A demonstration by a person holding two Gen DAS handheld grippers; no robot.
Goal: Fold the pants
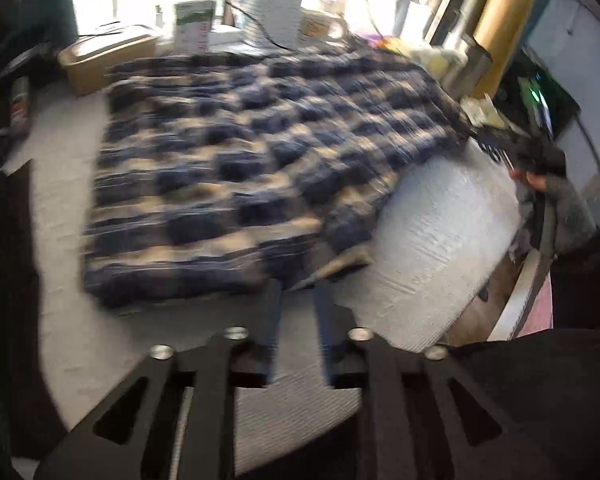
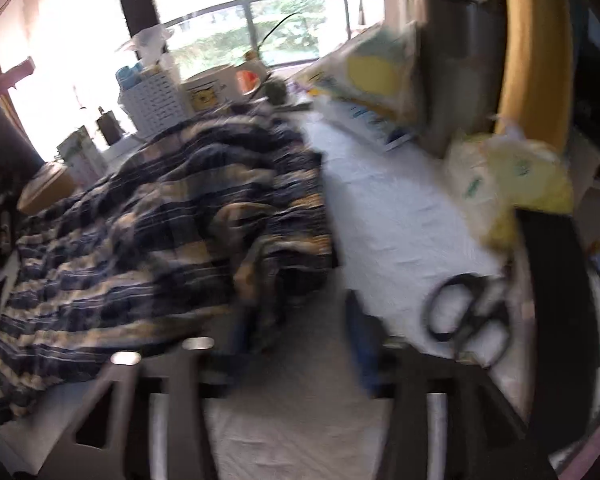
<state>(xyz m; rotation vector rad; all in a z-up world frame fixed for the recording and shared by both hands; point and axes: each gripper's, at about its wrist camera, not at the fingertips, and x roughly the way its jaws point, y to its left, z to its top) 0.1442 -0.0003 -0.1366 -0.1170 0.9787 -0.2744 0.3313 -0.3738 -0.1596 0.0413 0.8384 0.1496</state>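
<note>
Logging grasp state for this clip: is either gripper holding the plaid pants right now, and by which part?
Neither. The left gripper and right gripper both stand open with nothing between the fingers; the plaid pants lie loose on the table.

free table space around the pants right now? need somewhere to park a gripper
Bare white table runs between the plaid pants and the scissors, down to the near edge. In the left wrist view, a bare strip lies left of the pants, below the brown box. Crowded: the far edge by the window, with the white basket, and the yellow packs on the right.
</note>
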